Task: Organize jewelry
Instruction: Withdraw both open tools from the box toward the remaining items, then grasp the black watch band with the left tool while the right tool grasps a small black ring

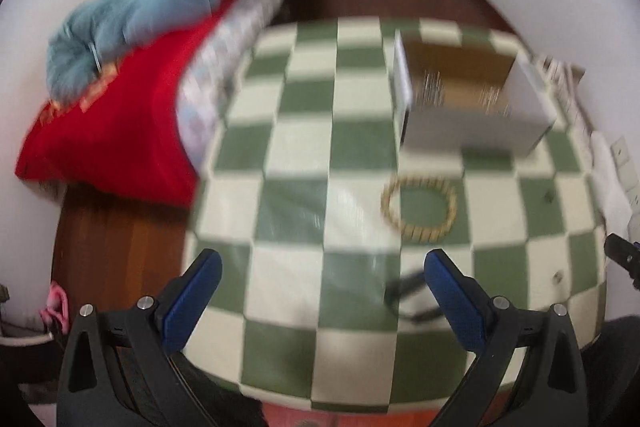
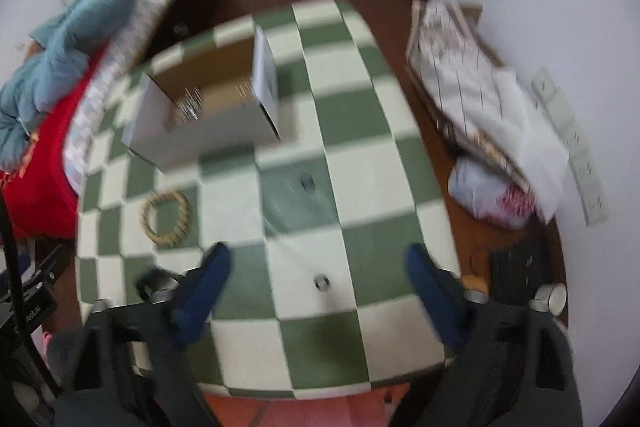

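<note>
Both the left gripper [image 1: 322, 283] and right gripper [image 2: 318, 277] hang with jaws apart and empty over the checked table [image 1: 296, 147]. A beaded bracelet [image 1: 419, 207] lies near the open box [image 1: 472, 99]; a small ring [image 2: 321, 282] sits between the right fingers.

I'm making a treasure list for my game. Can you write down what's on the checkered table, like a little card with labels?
table: green and cream checkered cloth
box: open white box, brown inside, with something shiny in it, too blurry to name
bracelet: gold beaded ring, flat on the cloth in front of the box
small pieces: two tiny silvery things, too blurred to name
left gripper: open, holding nothing
right gripper: open, holding nothing, above the nearer small piece
</note>
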The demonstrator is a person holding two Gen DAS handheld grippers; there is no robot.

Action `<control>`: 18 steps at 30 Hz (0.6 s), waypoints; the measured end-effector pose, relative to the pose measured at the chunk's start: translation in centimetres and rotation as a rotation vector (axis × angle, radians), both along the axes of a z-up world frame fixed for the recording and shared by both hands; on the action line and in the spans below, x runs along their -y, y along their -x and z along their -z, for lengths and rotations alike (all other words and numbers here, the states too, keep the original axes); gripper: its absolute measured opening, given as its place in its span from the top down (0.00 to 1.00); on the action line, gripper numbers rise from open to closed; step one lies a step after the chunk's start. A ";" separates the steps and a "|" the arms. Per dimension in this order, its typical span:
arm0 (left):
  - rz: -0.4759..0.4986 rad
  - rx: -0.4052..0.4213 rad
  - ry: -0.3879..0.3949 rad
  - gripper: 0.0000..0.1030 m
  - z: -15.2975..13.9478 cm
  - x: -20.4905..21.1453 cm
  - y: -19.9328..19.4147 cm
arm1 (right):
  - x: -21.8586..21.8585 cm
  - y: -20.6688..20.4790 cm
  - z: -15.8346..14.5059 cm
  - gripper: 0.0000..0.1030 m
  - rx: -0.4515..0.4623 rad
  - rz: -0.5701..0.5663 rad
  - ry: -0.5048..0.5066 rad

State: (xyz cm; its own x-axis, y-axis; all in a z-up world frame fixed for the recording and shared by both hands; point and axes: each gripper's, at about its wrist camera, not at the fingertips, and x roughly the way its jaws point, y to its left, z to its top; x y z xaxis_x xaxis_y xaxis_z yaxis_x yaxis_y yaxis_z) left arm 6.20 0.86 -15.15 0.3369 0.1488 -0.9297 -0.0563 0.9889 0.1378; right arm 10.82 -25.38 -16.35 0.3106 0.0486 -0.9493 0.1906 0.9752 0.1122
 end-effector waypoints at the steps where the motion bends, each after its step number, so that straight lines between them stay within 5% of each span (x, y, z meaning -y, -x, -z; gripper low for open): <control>1: 0.000 -0.028 0.013 0.00 0.9 0.1 0.1 | 0.2 0.1 1.2 0.26 -0.027 0.003 -0.010; 4: 0.003 -0.110 0.069 0.01 3.9 0.5 0.3 | 0.6 0.5 3.7 0.26 -0.073 0.009 -0.015; 9: 0.023 -0.185 0.144 0.20 6.6 1.8 0.1 | 1.2 1.3 6.0 0.29 -0.109 0.019 -0.024; 12: 0.035 -0.211 0.165 0.38 7.6 2.6 0.1 | 1.2 1.5 6.7 0.32 -0.119 0.015 -0.029; 14: 0.040 -0.228 0.179 0.72 8.3 3.0 0.2 | 1.1 1.4 7.1 0.34 -0.126 0.005 -0.032; 18: 0.063 -0.219 0.163 0.86 8.4 3.6 0.7 | 0.4 1.3 7.5 0.40 -0.127 -0.019 -0.025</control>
State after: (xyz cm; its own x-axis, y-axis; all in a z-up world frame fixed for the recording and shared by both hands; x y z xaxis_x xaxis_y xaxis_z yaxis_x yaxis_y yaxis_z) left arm 5.55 -2.79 -23.51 0.1290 -0.0241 -0.9914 0.0198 0.9996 -0.0217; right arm 9.54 -25.78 -23.90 0.1864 0.0772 -0.9794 0.1867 0.9760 0.1124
